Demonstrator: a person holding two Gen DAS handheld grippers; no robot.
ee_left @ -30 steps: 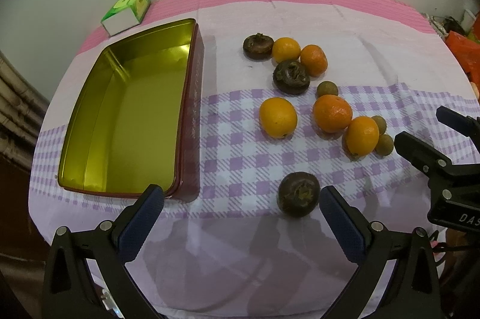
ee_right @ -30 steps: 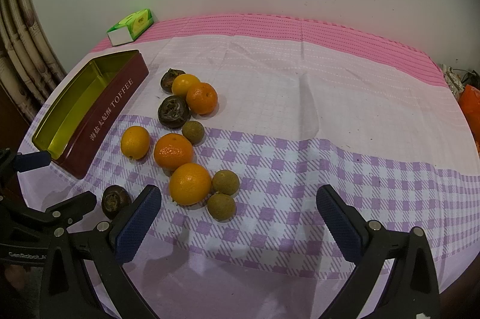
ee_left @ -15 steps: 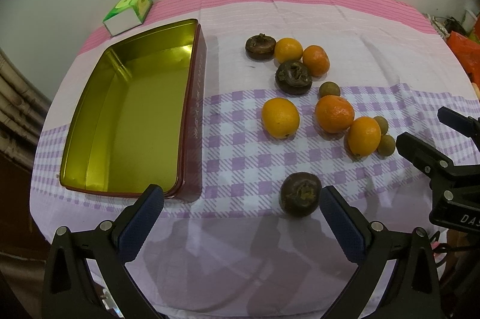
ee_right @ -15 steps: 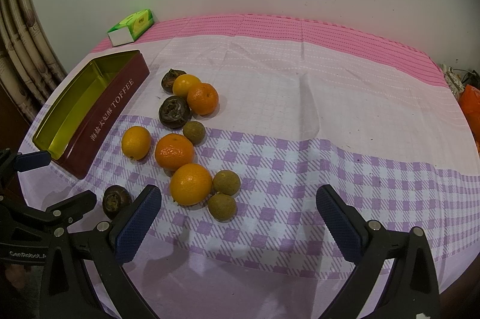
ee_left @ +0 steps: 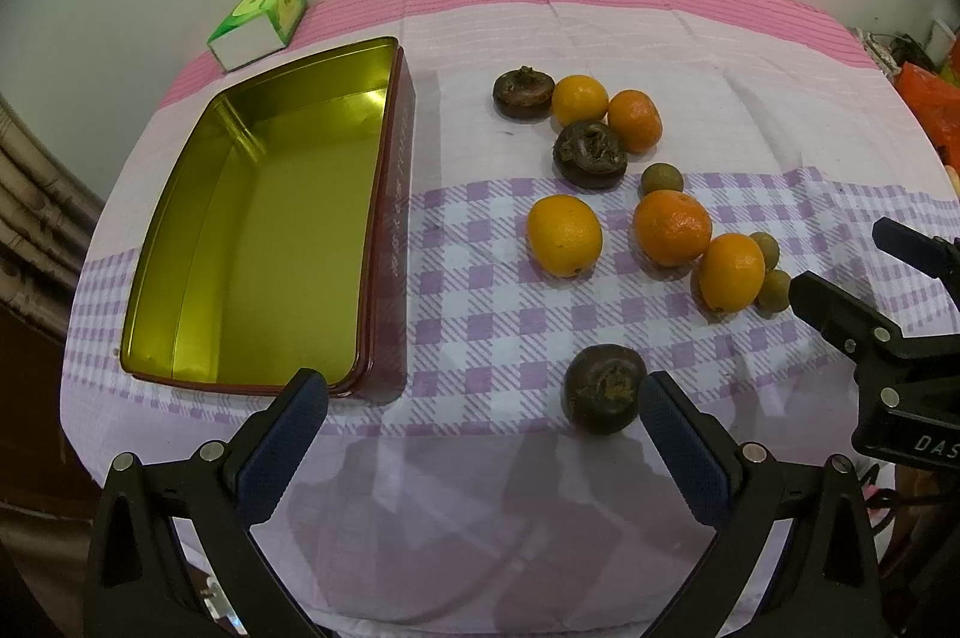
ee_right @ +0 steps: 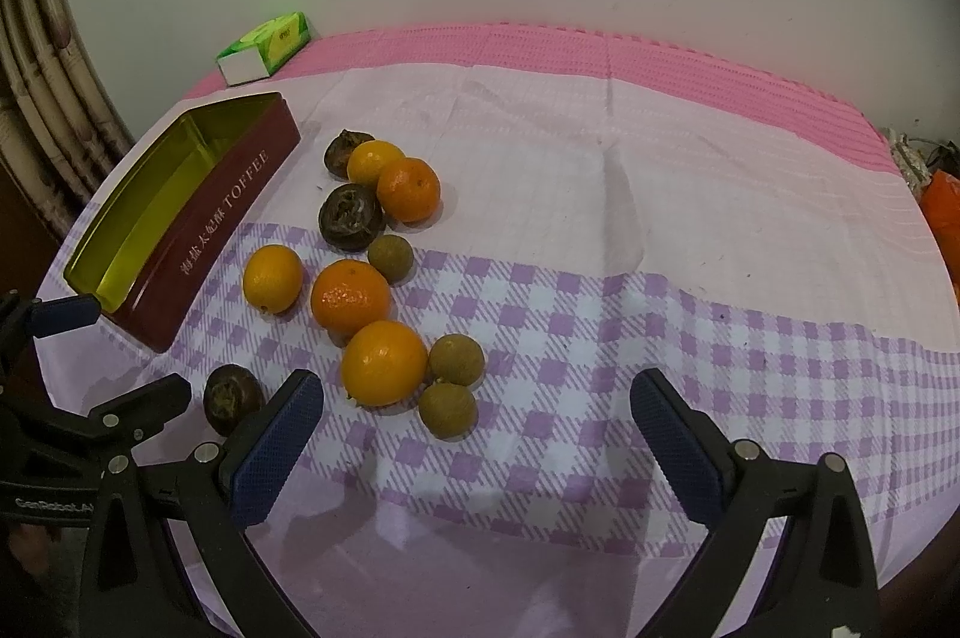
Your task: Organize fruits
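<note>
Left wrist view: the left claw is hanging wide open over the near edge of the worktop, holding nothing. A dark brown fruit is lying just beside its right finger, at the inner side of the tip. The tin, open and gold inside, is sitting on the left of the tablecloth, its near corner close to the left finger. Beyond, the oranges are lying loosely grouped with two more brown fruits and small round greenish ones. A green box is resting at the far left by the wall. The right claw is reaching in from the right edge, near the closest orange.

Right wrist view: the right claw is also spread wide, gripping nothing, with two small round fruits and an orange lying just ahead, toward its left finger. The lone brown fruit is sitting farther left, beside the left claw. The tin, lettered TOFFEE on its maroon side, is standing left of the fruit cluster, and the green box is lying behind it.
</note>
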